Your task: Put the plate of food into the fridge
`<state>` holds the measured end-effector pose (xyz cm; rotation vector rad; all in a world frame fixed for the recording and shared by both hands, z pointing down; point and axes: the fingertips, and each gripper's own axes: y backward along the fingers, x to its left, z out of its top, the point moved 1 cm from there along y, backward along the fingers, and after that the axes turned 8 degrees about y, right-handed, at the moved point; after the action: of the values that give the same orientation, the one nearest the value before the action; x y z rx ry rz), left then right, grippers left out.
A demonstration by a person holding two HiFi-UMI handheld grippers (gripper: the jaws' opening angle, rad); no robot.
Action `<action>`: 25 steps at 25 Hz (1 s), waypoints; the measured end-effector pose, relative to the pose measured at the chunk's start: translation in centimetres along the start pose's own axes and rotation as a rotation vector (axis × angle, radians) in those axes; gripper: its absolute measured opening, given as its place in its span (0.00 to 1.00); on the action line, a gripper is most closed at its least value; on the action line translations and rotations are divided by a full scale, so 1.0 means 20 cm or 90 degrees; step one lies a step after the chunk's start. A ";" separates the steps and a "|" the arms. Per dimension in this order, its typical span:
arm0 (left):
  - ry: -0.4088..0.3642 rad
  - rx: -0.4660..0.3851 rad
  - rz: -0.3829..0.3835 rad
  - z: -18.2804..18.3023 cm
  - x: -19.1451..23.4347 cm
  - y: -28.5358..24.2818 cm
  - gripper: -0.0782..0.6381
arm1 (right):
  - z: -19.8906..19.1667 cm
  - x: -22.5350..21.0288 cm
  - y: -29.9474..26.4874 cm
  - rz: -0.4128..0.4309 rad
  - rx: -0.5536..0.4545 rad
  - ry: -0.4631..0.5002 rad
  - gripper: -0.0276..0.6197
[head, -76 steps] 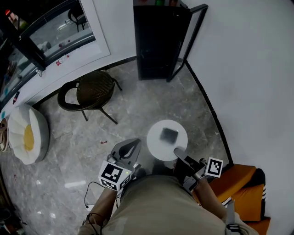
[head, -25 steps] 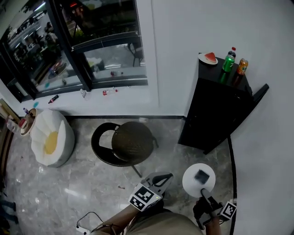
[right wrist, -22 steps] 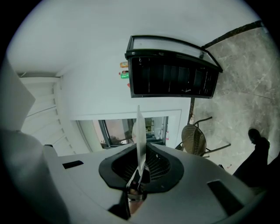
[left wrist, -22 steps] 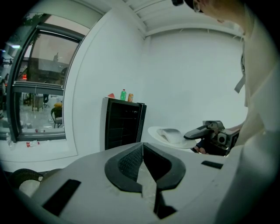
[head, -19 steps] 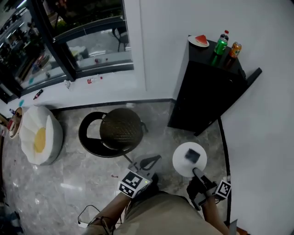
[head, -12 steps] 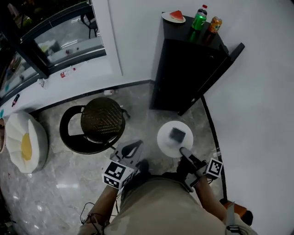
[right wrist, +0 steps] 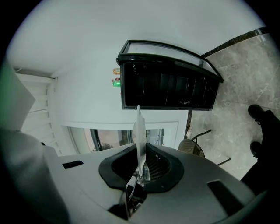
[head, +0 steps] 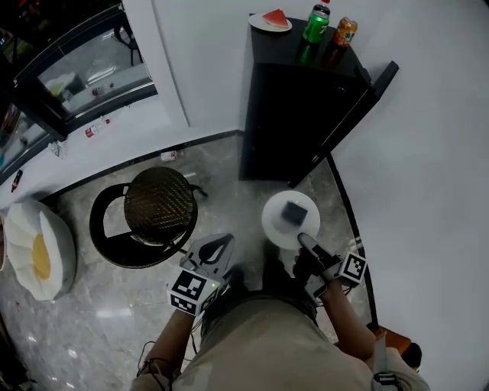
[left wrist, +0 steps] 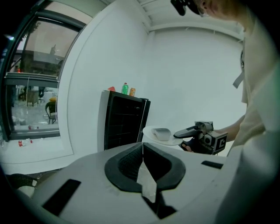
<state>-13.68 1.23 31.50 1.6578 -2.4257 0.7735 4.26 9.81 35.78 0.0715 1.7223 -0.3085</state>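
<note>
A white plate (head: 281,226) carrying a grey block of food (head: 293,214) is held out level, with my right gripper (head: 304,240) shut on its near rim. In the right gripper view the plate (right wrist: 140,131) shows edge-on between the jaws. The black fridge (head: 294,114) stands ahead against the wall, its door (head: 357,109) swung open to the right. My left gripper (head: 218,248) hangs to the left of the plate, shut with nothing in it. The left gripper view shows the plate (left wrist: 154,135) in front of the fridge (left wrist: 122,124).
On top of the fridge are a plate with a watermelon slice (head: 270,20), a green bottle (head: 315,23) and an orange can (head: 344,31). A round dark chair (head: 153,218) stands to the left, and a white cushion (head: 34,252) lies further left. White wall runs along the right.
The person has walked toward the fridge, which now stands closer and more central in the head view. The plate stays in the right gripper, and the left gripper stays shut.
</note>
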 end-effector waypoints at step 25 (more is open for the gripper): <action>-0.027 0.077 0.038 0.03 -0.03 -0.88 0.12 | 0.71 -0.64 -0.47 -0.024 0.049 0.008 0.10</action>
<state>2.34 -3.38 36.88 1.6662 -2.5150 0.9196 18.13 -1.02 47.84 0.0978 1.7257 -0.4036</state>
